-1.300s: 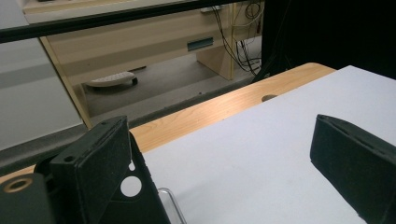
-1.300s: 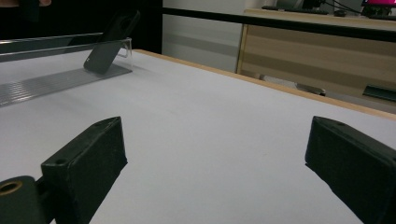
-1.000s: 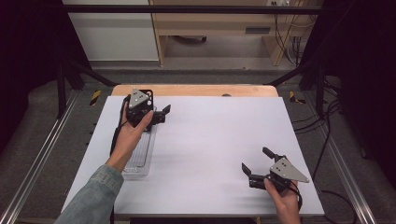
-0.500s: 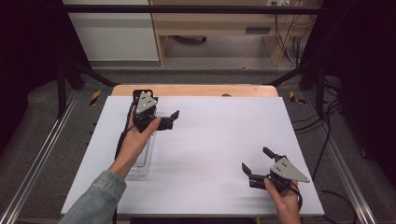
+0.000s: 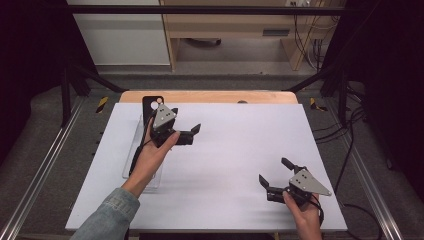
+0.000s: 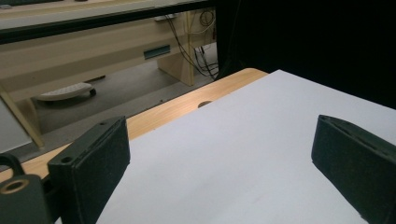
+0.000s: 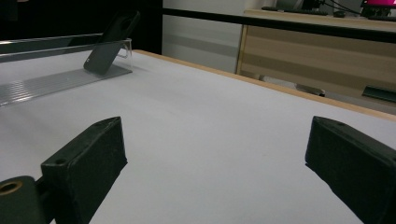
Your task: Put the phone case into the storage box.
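A black phone stands leaning at the far end of a clear plastic rack on the left of the white table top. My left gripper hovers just right of the rack, jaws open and empty, pointing right across the table; in the left gripper view it looks over bare white surface. My right gripper rests near the front right, open and empty, pointing left. In the right gripper view it faces the phone and the rack far off.
A wooden strip with a small hole runs along the table's far edge. Metal rails flank the table. Cables trail at the right. A wooden bench stands beyond.
My left gripper has moved right, away from the far end of the rack, leaving the black phone standing there in view. The right gripper has stayed put.
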`<state>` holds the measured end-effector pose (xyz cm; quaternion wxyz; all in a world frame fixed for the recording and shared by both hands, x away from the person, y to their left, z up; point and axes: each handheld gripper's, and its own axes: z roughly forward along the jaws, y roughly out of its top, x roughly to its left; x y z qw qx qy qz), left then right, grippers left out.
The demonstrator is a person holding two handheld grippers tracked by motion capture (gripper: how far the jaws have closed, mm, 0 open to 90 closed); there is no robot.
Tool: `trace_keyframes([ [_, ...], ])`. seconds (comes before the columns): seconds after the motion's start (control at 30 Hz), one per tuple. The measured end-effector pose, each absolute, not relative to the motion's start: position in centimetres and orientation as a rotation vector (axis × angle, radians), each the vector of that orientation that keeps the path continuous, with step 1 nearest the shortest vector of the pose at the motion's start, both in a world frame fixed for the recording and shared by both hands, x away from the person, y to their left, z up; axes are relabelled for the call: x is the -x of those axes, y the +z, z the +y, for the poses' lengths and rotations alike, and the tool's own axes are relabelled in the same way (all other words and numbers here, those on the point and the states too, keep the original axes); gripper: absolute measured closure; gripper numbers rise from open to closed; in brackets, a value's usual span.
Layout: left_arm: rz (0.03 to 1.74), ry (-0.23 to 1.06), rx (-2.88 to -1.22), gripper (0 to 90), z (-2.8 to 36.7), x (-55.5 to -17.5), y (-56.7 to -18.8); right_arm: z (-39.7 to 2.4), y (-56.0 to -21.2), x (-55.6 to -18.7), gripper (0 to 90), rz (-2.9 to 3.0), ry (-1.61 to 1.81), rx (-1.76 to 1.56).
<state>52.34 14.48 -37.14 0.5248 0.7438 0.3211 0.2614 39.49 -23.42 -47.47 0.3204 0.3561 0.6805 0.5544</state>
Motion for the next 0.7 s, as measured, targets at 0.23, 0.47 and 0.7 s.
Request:
trace_keyframes([
  [0.23,0.749,0.613,-1.778,3.2,14.0,-51.5,-37.3,-23.4,-47.5,-39.5,5.1,1.79,1.457,-0.936],
  [0.47,0.734,0.611,-1.776,3.1,14.3,-50.0,-36.8,-23.3,-47.5,-39.4,4.9,1.791,1.452,-0.933],
  [0.7,0.74,0.626,-1.766,2.8,15.2,-48.5,-35.9,-23.0,-47.4,-39.1,4.7,1.797,1.448,-0.92],
])
